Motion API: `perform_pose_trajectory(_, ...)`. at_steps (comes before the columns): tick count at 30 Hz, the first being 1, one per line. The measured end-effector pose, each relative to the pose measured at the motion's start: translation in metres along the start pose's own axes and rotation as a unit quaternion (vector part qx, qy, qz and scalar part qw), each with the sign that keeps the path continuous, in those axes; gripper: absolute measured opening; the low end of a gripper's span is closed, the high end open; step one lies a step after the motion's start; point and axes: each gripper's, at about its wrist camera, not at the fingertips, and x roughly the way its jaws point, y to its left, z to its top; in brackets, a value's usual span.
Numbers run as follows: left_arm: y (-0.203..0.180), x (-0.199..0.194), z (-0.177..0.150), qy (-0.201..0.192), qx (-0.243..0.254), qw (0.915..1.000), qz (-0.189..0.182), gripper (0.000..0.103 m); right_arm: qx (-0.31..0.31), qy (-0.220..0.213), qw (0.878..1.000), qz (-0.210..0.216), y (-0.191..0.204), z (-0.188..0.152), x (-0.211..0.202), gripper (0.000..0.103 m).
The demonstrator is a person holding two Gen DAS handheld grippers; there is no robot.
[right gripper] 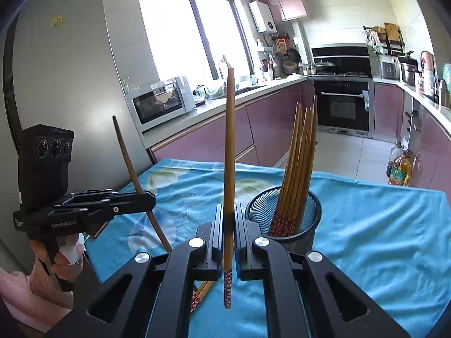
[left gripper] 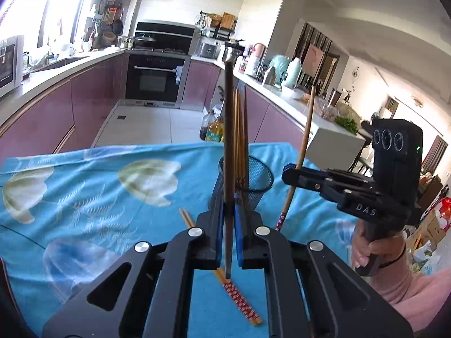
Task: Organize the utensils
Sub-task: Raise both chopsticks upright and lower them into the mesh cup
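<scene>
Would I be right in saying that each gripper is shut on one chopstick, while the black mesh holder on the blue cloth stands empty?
Not quite: the mesh holder is not empty; the right wrist view shows several chopsticks standing in it. Left gripper and right gripper do each clamp one chopstick.

Wooden chopsticks (right gripper: 296, 169), black wire-mesh metal holder (right gripper: 304, 211), soft blue printed tablecloth (right gripper: 380, 225)

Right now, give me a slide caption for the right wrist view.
Right gripper holds one chopstick upright beside the mesh cup of chopsticks; left gripper holds another.
</scene>
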Motion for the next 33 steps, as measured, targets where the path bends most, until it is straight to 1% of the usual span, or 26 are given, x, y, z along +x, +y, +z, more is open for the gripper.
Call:
perform_pose_trajectory(10, -0.015, -0.009, 0.046, -0.053, 0.003, 0.9984, -0.020, 0.008, -0.005, -0.035, 0.999, -0.018, -0.009, 0.028, -0.009, 0.006)
perform_pose_trajectory(19, -0.025, -0.009, 0.090, -0.084, 0.002, 0.9961, -0.029, 0.008, 0.002, -0.061, 0.998, -0.033, -0.022, 0.054, -0.011, 0.006)
perform_pose_trajectory(22, -0.029, -0.008, 0.100, -0.093, 0.007, 0.9952, -0.031, 0.008, 0.005, -0.068, 0.997, -0.038, -0.025, 0.059, -0.010, 0.006)
perform_pose_trajectory(27, -0.033, 0.008, 0.107, -0.088, 0.015, 0.9959, -0.019, 0.008, 0.015, -0.070, 0.997, -0.042, -0.034, 0.062, -0.003, 0.006)
perform_pose_trajectory(33, -0.037, 0.039, 0.100, -0.050, 0.034, 0.9981, 0.001, 0.008, 0.024, -0.054, 0.997, -0.052, -0.041, 0.058, 0.012, 0.006)
